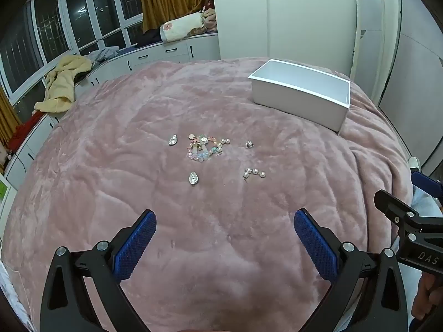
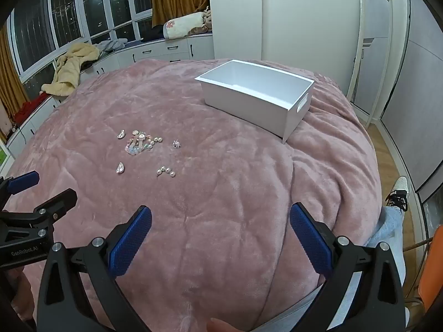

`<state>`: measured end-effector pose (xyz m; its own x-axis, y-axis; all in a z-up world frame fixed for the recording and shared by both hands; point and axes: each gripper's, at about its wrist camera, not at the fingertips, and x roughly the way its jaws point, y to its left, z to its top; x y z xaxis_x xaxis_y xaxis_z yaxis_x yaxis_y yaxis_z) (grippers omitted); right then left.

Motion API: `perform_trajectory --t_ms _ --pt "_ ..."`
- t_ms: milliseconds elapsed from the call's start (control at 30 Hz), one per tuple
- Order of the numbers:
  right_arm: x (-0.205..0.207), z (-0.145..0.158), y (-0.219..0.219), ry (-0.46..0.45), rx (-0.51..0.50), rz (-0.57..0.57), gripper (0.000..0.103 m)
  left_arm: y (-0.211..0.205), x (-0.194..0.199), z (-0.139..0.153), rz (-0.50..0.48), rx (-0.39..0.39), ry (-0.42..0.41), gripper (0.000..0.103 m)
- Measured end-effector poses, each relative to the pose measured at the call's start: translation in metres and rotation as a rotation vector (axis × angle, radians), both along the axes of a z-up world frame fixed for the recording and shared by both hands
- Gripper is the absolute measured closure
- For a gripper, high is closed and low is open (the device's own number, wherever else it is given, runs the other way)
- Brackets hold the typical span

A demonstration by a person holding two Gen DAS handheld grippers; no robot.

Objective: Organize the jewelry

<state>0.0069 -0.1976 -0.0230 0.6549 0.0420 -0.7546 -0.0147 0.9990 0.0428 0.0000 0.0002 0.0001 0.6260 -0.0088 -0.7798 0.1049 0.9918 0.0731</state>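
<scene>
Jewelry lies scattered on a pink plush blanket [image 1: 138, 166]: a pastel bead bracelet [image 1: 203, 148] [image 2: 138, 144], two silver shell-like pieces [image 1: 173, 139] [image 1: 193, 178], a small silver stud [image 1: 249, 144] [image 2: 176, 144] and a short pearl strand [image 1: 254, 173] [image 2: 165, 171]. A white open box [image 1: 301, 94] [image 2: 254, 96] stands farther back on the right. My left gripper [image 1: 224, 221] hovers open above the near blanket, short of the jewelry, with nothing between its blue pads. My right gripper [image 2: 220, 217] is likewise open with nothing in it, to the right of the pieces.
The bed fills most of both views. Its right edge drops to a wood floor [image 2: 387, 149], where a person's leg and shoe [image 2: 398, 191] show. White cabinets [image 1: 155, 55] under windows run behind the bed, with a yellow garment [image 1: 63, 83] heaped on them.
</scene>
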Motion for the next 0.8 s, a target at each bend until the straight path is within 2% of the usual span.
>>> perform_trajectory --t_ms 800 --pt "0.0032 0.0024 -0.0047 0.0 0.019 0.0 0.005 -0.0055 -0.003 0.0013 -0.014 0.027 -0.007 0.002"
